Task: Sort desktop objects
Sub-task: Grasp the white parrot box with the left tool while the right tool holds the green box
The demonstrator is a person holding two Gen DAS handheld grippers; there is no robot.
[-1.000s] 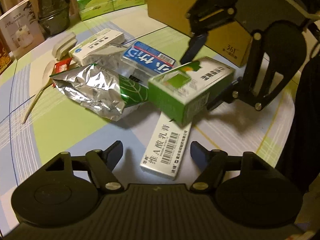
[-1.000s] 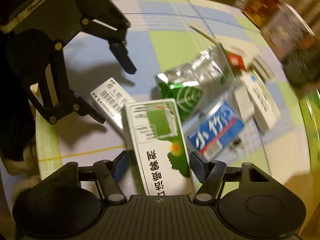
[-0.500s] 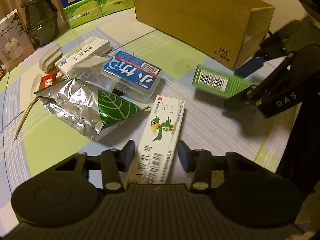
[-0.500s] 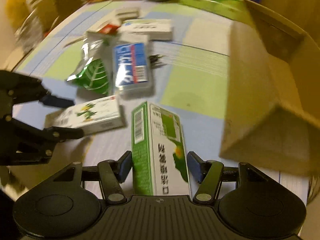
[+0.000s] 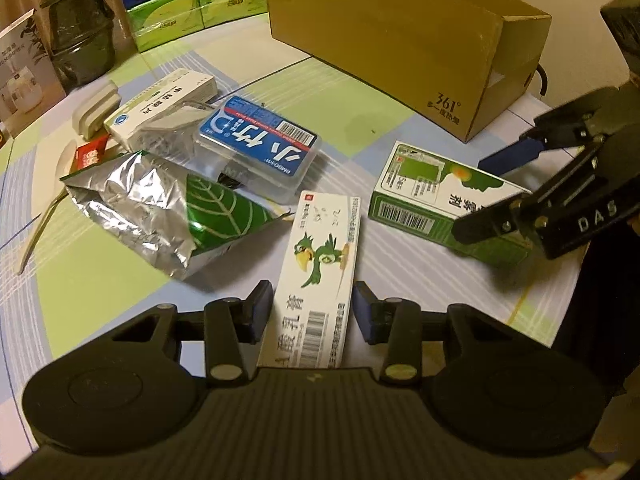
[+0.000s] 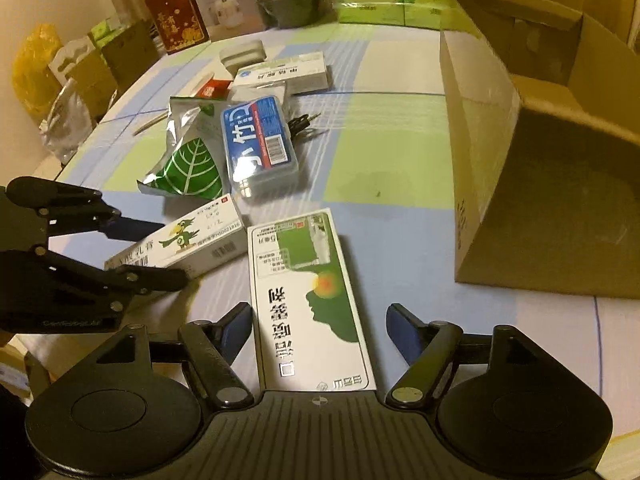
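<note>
Right wrist: green box (image 6: 308, 300) flat between parted jaws.

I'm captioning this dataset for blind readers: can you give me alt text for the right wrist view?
The right gripper is open around a green and white box lying flat on the checked tablecloth, fingers clear of its sides. To its left, the left gripper straddles a white parrot-print box; an open cardboard box stands to the right.

Black hand-held gripper (image 5: 314, 312), blue finger pads (image 5: 365, 312), silver screws.
</note>
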